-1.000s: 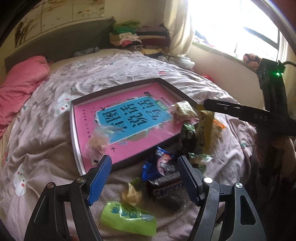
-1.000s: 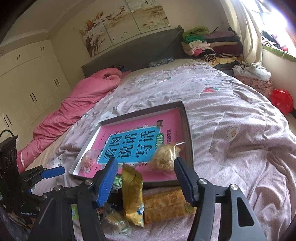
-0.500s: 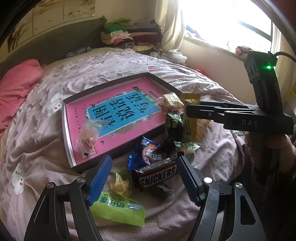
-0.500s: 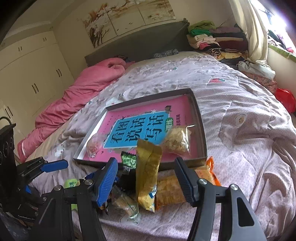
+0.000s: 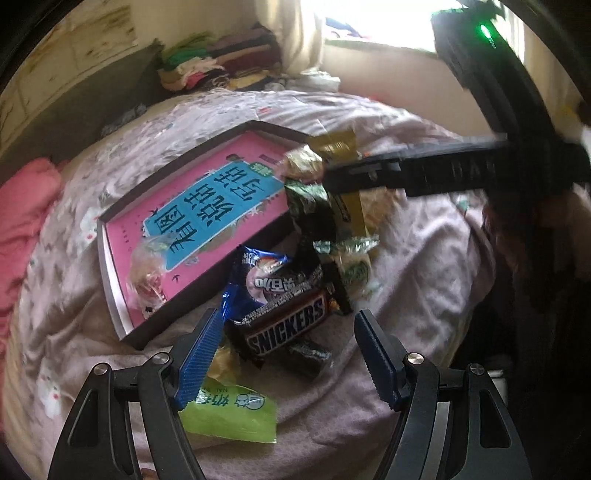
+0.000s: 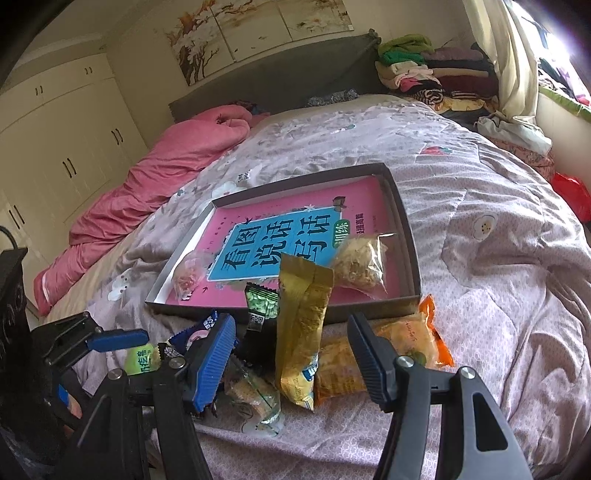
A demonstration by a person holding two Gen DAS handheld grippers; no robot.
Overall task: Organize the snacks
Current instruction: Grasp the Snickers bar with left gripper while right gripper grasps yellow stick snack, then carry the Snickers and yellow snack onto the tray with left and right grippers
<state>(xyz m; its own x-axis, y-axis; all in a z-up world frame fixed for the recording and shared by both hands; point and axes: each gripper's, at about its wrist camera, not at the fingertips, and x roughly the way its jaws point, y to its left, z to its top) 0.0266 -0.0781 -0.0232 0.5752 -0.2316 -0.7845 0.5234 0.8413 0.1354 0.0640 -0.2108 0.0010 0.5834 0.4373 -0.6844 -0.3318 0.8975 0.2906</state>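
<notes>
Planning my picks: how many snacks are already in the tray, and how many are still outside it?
In tray: 2 (candy bag, beige bag)
Outside: 9 (gold packet, orange packet, green-black packet, blue packet, Snickers, lime packet, cake wrap, yellow wrapper, dark bar)
Total: 11 visible; the pile may hide more.

Daylight, from a blown-out white window (image 5: 380, 22) at far right; glare washes the cream curtain (image 5: 303, 37). Left wrist view: motion-blurred throughout, right side dim against the backlight. Right wrist view: sharp, evenly lit, soft shadows under the snack packets. Both: fisheye bending at edges, black vignette corners.
</notes>
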